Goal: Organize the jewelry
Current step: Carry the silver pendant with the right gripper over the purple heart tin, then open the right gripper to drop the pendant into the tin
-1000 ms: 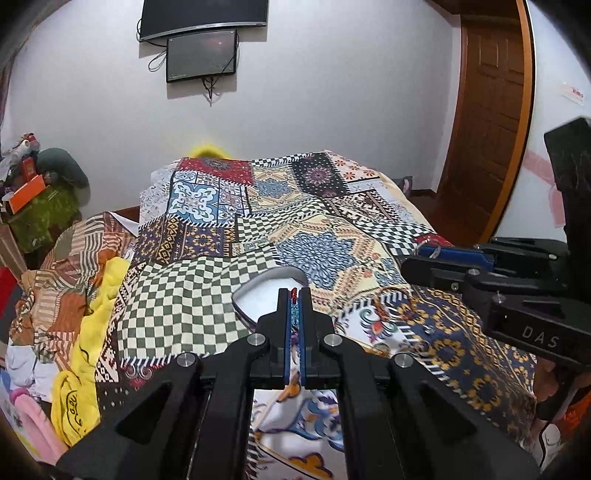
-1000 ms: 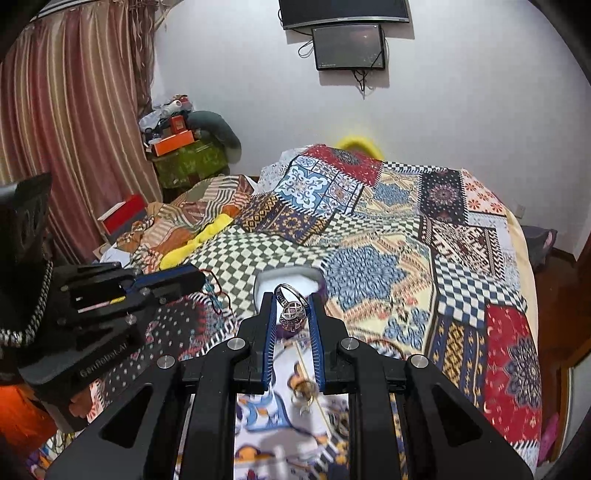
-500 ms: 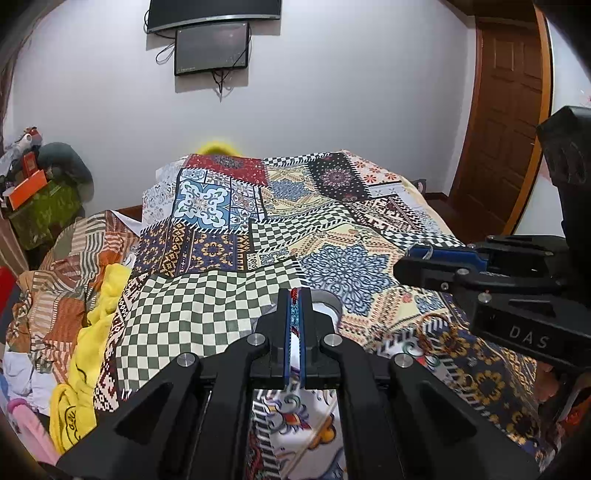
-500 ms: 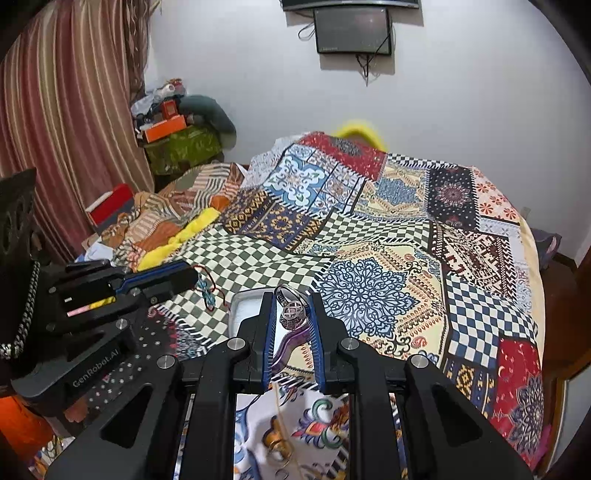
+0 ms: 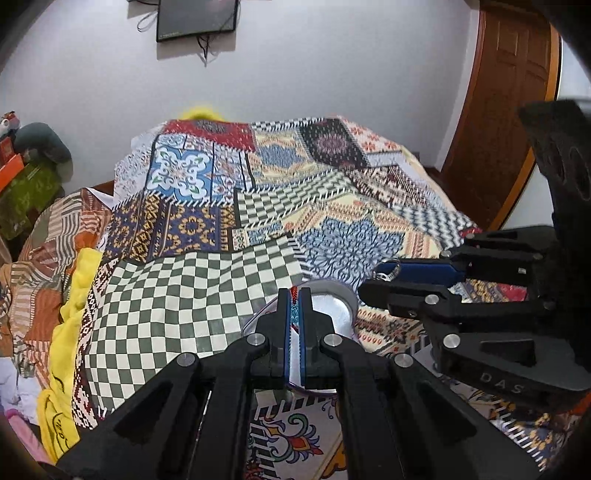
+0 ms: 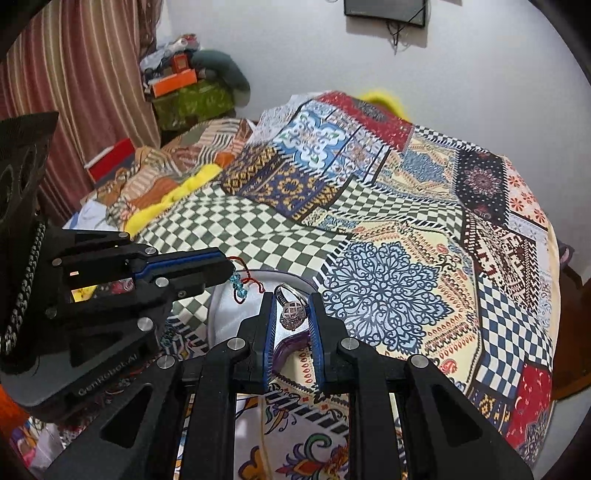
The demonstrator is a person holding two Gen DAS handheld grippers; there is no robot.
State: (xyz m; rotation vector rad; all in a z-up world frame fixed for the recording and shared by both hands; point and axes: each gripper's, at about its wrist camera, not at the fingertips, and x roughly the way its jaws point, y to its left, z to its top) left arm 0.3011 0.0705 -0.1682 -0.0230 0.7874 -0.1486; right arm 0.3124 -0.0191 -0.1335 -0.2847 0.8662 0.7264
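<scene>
My left gripper (image 5: 294,297) is shut on a thin red thread bracelet with teal beads (image 6: 239,288), which dangles from its tips over a shallow white tray with a purple rim (image 5: 334,314). In the right wrist view the left gripper (image 6: 226,266) reaches in from the left, above the tray (image 6: 229,317). My right gripper (image 6: 291,301) is shut on a silver ring with a round latticed head (image 6: 293,310), held just over the tray's right side. Seen from the left wrist view, the right gripper (image 5: 369,282) comes in from the right with the ring (image 5: 388,271) at its tip.
The tray lies on a bed under a patchwork quilt (image 6: 388,288) with a green-and-white checked patch (image 5: 177,295). Yellow cloth and striped bedding (image 5: 62,325) are heaped along the left edge. A wooden door (image 5: 506,110) stands at the right, and a screen (image 5: 195,18) hangs on the wall.
Both grippers have travelled forward and down over the quilt, each keeping its hold. The tray now lies right under their tips and looks larger.
</scene>
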